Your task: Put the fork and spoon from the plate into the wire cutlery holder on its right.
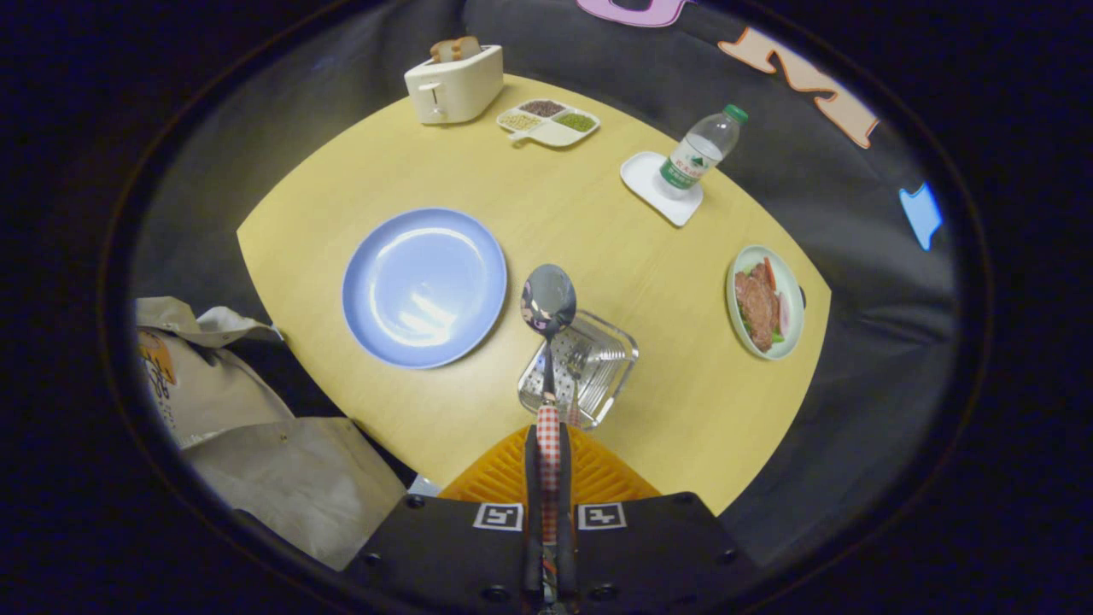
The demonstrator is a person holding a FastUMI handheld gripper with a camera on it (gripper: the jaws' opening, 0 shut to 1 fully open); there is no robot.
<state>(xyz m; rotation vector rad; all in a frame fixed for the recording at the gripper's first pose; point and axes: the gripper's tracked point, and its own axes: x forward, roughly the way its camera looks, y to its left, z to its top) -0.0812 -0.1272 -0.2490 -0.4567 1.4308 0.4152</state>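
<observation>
Pinching the spoon (548, 342) by its checked handle, your claw (547, 453) points down at the tabletop (478, 171), bowl raised over the wire holder (589, 367), right of the plate (424, 287).

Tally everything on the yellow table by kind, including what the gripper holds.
Plates and trays: 4 - blue plate, food plate, divided tray, white tray
Cutlery: 2 - spoon shut in gripper, fork in wire holder
Holders: 1
Toasters: 1
Bottles: 1
Total: 9
</observation>
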